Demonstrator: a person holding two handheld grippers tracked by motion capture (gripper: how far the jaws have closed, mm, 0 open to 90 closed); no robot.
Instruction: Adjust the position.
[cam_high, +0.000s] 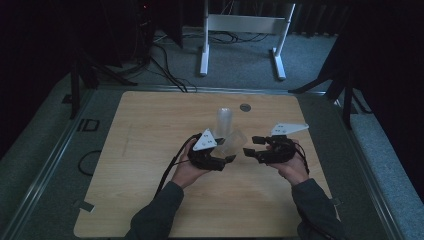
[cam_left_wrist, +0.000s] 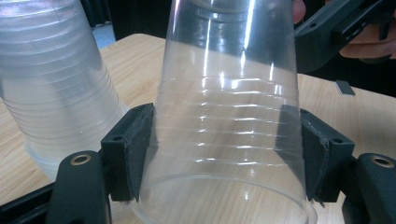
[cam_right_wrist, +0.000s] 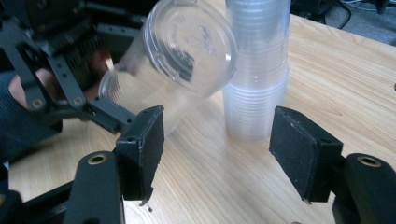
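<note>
Embossed lettering rings the base of the clear plastic cup (cam_right_wrist: 187, 51), seen in the right gripper view, but it is too faint to read; the cups bear no printed brand or label; small dark marks sit on the grey plate atop the left gripper (cam_high: 226, 150) in the high view, too small to make out.

The left gripper's fingers (cam_left_wrist: 133, 149) pinch the cup across its ribbed wall, one pad on each side, as the left gripper view shows; the cup is held tilted above the wooden surface (cam_high: 150, 150), its base turned toward the right gripper (cam_high: 248, 150) and its open mouth toward the left hand (cam_high: 187, 172); it hangs near the middle of the surface, just in front of the stack of clear cups (cam_high: 223, 122).

The right gripper's fingers (cam_right_wrist: 142, 147) are spread with nothing between them; the pads stand just short of the cup's base, not touching it.

The stack stands upright on the surface, mouth down, close behind and beside the held cup, so it lies right against the gap between the right fingers in the right gripper view; a small round grey disc (cam_high: 245, 107) lies on the surface farther back; beyond the far edge stand a white frame (cam_high: 245, 35) and loose cables (cam_high: 165, 65) on the grey floor; dark sleeves cover both forearms.
</note>
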